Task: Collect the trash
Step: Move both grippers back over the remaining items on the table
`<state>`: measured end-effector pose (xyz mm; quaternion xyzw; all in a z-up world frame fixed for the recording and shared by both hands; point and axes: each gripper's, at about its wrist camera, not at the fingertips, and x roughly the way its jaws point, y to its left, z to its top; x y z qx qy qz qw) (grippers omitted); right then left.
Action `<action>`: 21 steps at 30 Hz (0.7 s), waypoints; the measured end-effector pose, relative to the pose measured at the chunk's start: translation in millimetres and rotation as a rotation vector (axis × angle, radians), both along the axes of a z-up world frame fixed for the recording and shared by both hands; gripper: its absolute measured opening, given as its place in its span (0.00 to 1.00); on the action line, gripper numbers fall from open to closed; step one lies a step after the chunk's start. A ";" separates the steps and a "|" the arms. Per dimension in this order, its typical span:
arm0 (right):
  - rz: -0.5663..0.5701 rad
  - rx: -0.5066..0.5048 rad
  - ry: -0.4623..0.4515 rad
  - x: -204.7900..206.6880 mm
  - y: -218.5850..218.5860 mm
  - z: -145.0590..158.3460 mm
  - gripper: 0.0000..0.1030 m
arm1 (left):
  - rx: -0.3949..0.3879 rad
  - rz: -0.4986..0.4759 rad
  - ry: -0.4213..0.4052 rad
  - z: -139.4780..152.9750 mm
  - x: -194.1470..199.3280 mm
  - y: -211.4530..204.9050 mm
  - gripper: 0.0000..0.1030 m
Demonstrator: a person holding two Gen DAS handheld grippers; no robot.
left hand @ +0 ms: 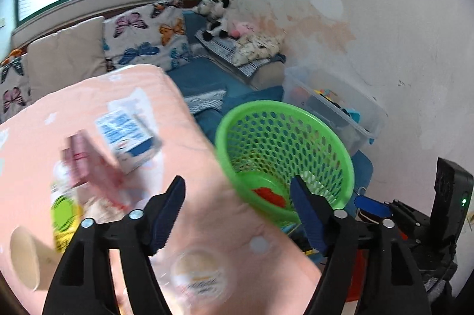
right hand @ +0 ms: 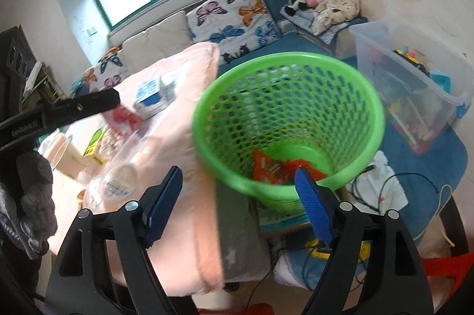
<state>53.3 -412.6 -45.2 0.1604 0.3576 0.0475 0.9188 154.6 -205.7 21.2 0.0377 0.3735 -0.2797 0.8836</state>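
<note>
A green mesh basket (left hand: 281, 137) (right hand: 290, 107) stands beside a pink-covered table (left hand: 207, 211) (right hand: 183, 167). An orange wrapper (right hand: 272, 167) (left hand: 269, 193) lies in its bottom. On the table lie a blue-and-white carton (left hand: 127, 134) (right hand: 154, 99), a pink pack (left hand: 86, 158), a yellow-green packet (left hand: 63, 214), a paper cup (left hand: 25, 258) and a clear plastic cup (left hand: 198, 276) (right hand: 118, 178). My left gripper (left hand: 237, 187) is open and empty above the table edge by the basket. My right gripper (right hand: 238, 176) is open and empty in front of the basket's near rim.
A clear storage bin (left hand: 334, 107) (right hand: 414, 78) of toys stands right of the basket. Cables (right hand: 385, 181) and papers lie on the blue floor mat under it. A sofa with butterfly cushions (right hand: 237, 16) runs below the window. A gloved hand (right hand: 35, 196) shows at the left.
</note>
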 end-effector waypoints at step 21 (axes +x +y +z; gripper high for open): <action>0.280 0.001 0.001 14.1 121.9 -4.6 0.85 | -0.050 0.314 -0.044 -0.3 -32.6 161.2 0.83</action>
